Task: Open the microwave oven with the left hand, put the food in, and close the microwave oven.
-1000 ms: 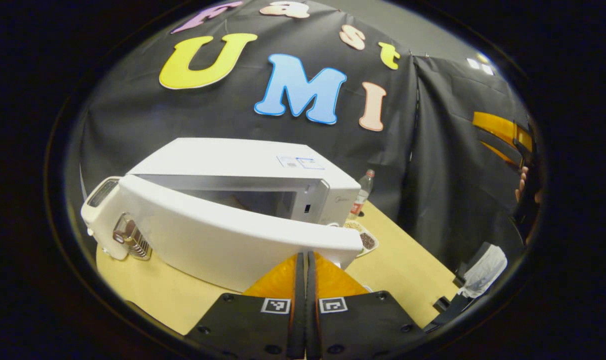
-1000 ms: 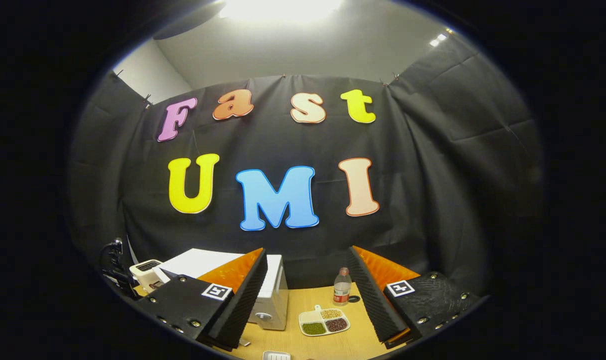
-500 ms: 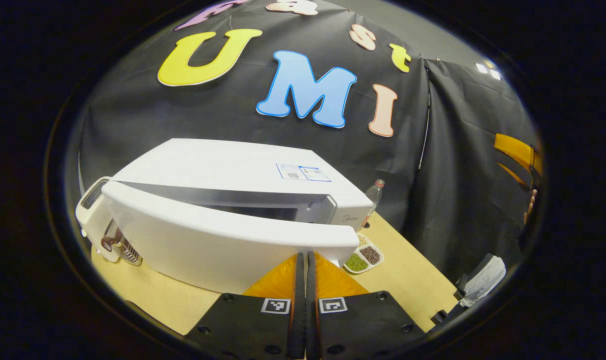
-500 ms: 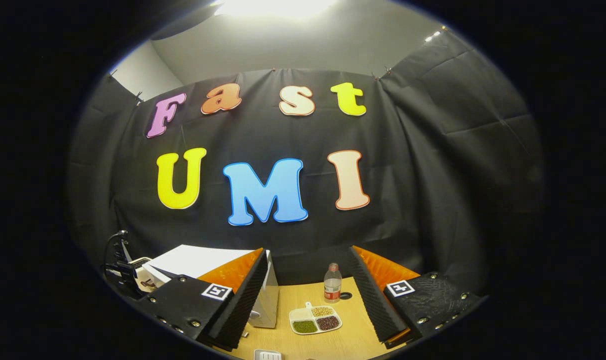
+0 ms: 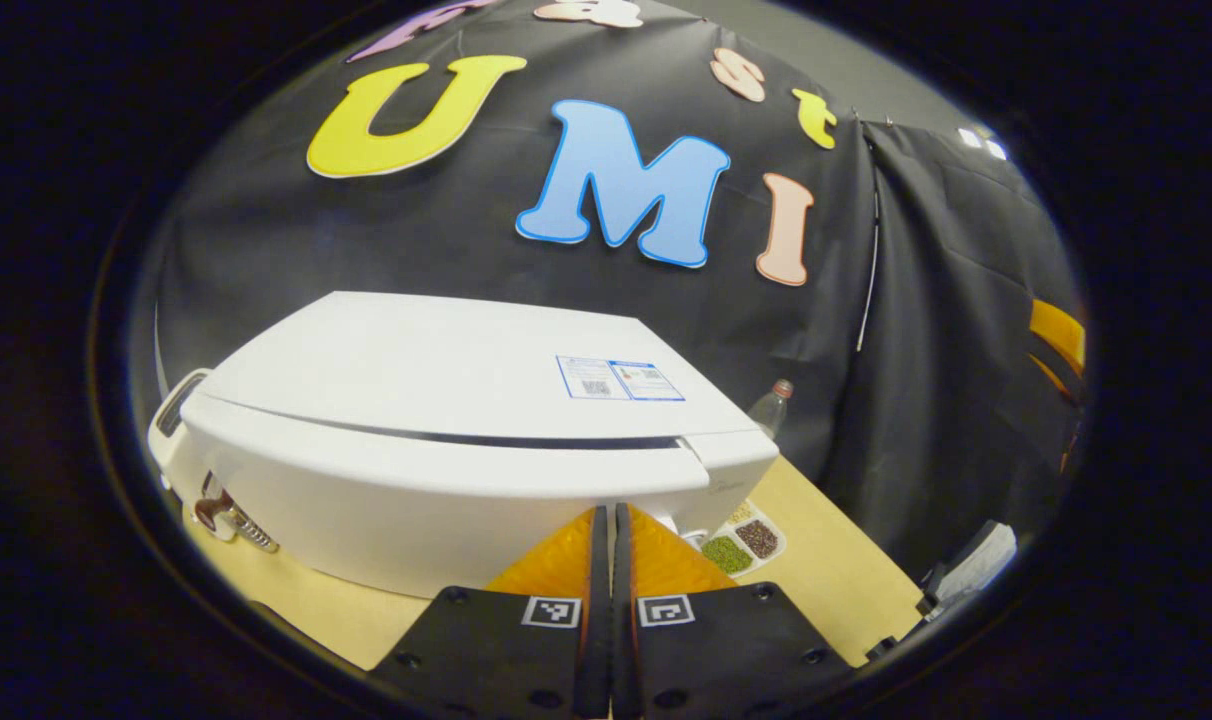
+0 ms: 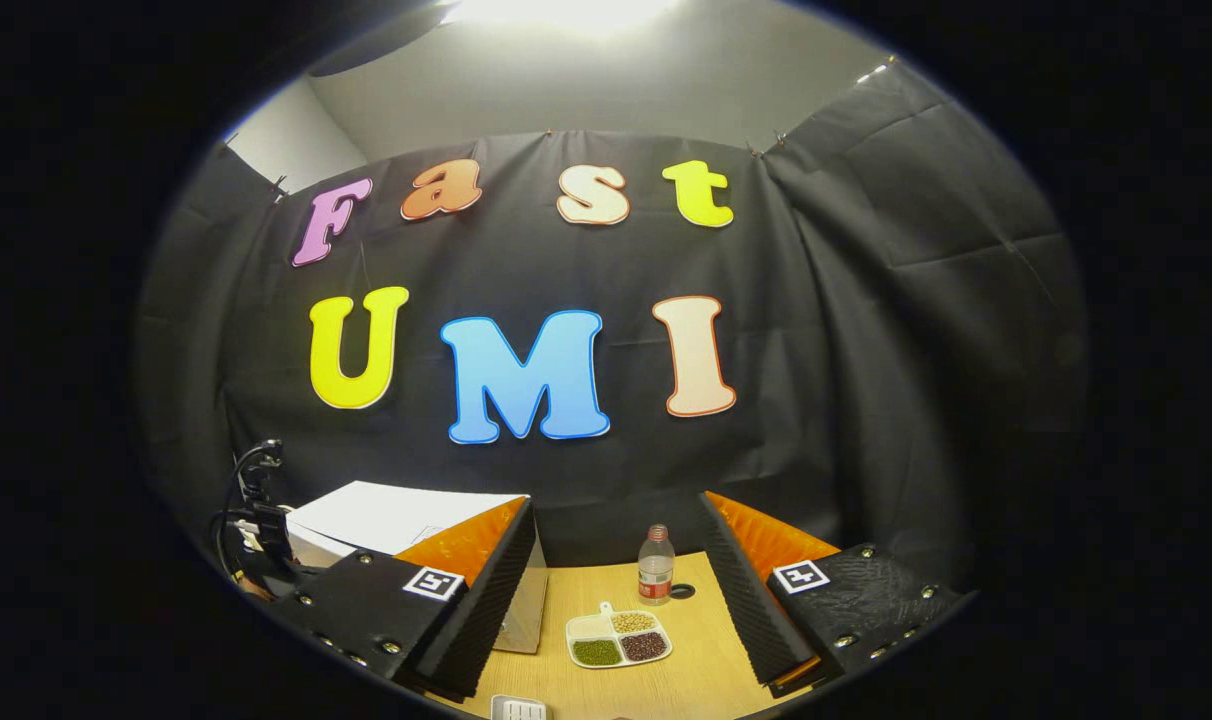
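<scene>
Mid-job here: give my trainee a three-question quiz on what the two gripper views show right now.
1. True or false: the left gripper has its fingers spread wide.
2. How does the microwave door stand? A) wide open B) nearly or fully closed C) removed
3. Fill in: beside the divided tray on the table stands a plastic ____.

Key: 1 false, its fingers are together at the door's edge. 2 B, only a thin dark seam shows. 3 bottle.
</scene>
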`<state>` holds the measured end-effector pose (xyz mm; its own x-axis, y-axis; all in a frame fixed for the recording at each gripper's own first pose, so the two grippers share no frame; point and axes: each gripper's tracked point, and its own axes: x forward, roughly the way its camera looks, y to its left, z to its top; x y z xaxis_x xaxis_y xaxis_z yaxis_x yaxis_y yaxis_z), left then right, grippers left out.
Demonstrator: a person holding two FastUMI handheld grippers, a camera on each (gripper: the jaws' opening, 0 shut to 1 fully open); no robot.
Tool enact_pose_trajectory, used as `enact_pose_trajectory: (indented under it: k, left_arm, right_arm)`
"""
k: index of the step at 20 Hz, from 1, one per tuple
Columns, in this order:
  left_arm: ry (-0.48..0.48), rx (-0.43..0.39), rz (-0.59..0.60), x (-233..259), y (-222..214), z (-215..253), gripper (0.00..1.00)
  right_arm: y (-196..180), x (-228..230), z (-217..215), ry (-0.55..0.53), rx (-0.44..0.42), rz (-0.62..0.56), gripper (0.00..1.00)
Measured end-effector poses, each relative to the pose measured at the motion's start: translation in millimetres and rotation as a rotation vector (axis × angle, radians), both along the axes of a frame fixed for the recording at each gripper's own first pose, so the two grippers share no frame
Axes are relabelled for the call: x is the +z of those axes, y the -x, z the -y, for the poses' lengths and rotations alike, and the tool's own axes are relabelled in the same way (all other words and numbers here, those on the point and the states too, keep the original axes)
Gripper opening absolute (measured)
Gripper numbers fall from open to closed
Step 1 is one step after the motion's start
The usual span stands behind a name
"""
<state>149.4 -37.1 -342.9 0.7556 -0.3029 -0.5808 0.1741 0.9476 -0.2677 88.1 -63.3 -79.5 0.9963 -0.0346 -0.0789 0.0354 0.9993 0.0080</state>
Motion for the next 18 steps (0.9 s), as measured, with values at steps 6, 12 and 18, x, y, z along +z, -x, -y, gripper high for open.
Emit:
enact_pose_trajectory:
  k: [6,12,18]
  left_arm:
    - [-0.053,-0.037,0.013,-6,-1,6,0.07]
    - [-0.07,-0.027,0.021,-9,-3,4,0.07]
    - [-0.089,-0.037,0.041,-9,-8,4,0.07]
  right_arm:
    - [-1,-5,13,-0.009,-0.022,-0.008,0.96]
    - [-4,-2,9,0.007,-0.01,-0.007,0.96]
    - [-6,2,-4,0.017,0.024,0.0,0.96]
